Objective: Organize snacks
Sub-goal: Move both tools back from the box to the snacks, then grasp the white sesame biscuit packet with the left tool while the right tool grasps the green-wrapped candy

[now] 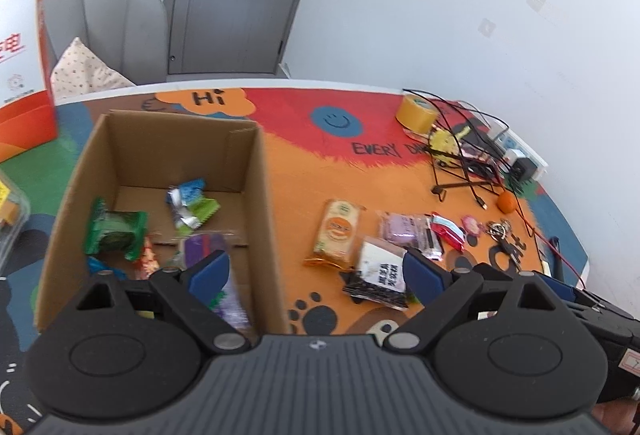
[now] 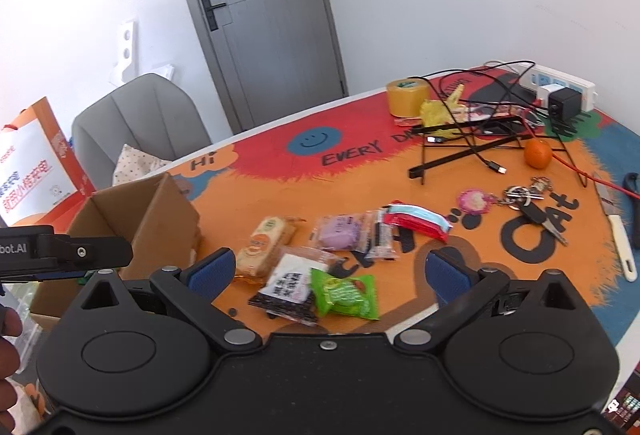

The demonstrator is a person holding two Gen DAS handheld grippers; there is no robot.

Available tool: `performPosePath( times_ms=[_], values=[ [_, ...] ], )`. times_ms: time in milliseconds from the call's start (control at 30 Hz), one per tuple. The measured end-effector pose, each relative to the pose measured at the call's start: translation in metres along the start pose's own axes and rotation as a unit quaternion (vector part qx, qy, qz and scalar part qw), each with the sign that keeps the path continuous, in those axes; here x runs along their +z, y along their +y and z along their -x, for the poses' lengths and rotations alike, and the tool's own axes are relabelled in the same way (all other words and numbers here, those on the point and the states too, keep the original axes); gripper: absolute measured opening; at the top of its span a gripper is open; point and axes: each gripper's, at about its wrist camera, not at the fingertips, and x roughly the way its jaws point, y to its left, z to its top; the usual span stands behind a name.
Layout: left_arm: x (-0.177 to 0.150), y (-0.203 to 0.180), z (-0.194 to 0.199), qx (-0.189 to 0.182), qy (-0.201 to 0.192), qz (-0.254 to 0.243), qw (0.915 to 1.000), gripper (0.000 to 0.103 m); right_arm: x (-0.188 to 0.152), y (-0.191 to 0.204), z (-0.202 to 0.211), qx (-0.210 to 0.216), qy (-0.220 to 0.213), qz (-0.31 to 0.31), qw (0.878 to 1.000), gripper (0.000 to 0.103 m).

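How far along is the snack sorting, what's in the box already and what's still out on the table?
Partly done. Several wrapped snacks already lie in the cardboard box, among them a green packet. Nothing is in hand: the left tongs and right tongs are both open and empty. Still out on the mat: an orange-label cake, a purple pastry, a red packet, a black-and-white packet and a lime-green packet.

Empty tongs (image 1: 316, 269) gape above cardboard box (image 1: 256, 171) with snacks (image 1: 116, 235).

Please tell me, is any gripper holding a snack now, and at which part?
Nothing is held. The left gripper and the right gripper are both open, with nothing pressed between their blue padded fingers.
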Motion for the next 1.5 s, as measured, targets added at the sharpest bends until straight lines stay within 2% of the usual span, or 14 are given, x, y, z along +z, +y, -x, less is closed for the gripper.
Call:
performPosePath(
  times_ms=[200, 300, 467, 600, 700, 867, 1133, 1400, 1500],
  values=[
    [-0.001, -0.021, -0.012, -0.005, 0.003, -0.021, 0.9998, 0.091, -0.002, -0.015, -0.001, -0.006, 0.002, -0.008, 1.0, 0.1],
    [-0.002, -0.032, -0.02, -0.008, 0.01, -0.03, 0.9995, 0.09, -0.004, -0.023, -0.005, -0.005, 0.009, -0.012, 1.0, 0.089],
    [-0.006, -0.052, -0.032, -0.014, 0.016, -0.054, 0.9983, 0.087, -0.012, -0.033, -0.012, 0.002, 0.024, -0.015, 1.0, 0.077],
    [-0.008, -0.062, -0.046, -0.009, 0.029, -0.062, 0.9976, 0.074, -0.017, -0.04, -0.022, 0.015, 0.039, -0.025, 0.999, 0.063],
    [-0.01, -0.064, -0.057, -0.003, 0.044, -0.06, 0.9972, 0.066, -0.02, -0.043, -0.031, 0.031, 0.052, -0.036, 0.998, 0.062],
    [-0.012, -0.066, -0.068, 0.007, 0.058, -0.059, 0.9966, 0.06, -0.024, -0.044, -0.045, 0.049, 0.062, -0.045, 0.996, 0.062],
    [-0.01, -0.064, -0.084, 0.02, 0.079, -0.055, 0.9952, 0.058, -0.029, -0.048, -0.069, 0.053, 0.088, -0.058, 0.993, 0.062],
    [-0.007, -0.065, -0.095, 0.021, 0.087, -0.053, 0.9946, 0.058, -0.027, -0.039, -0.08, 0.049, 0.102, -0.036, 0.993, 0.062],
    [-0.007, -0.065, -0.1, 0.024, 0.091, -0.052, 0.9942, 0.058, -0.026, -0.038, -0.086, 0.046, 0.107, -0.037, 0.992, 0.054]
  ],
)
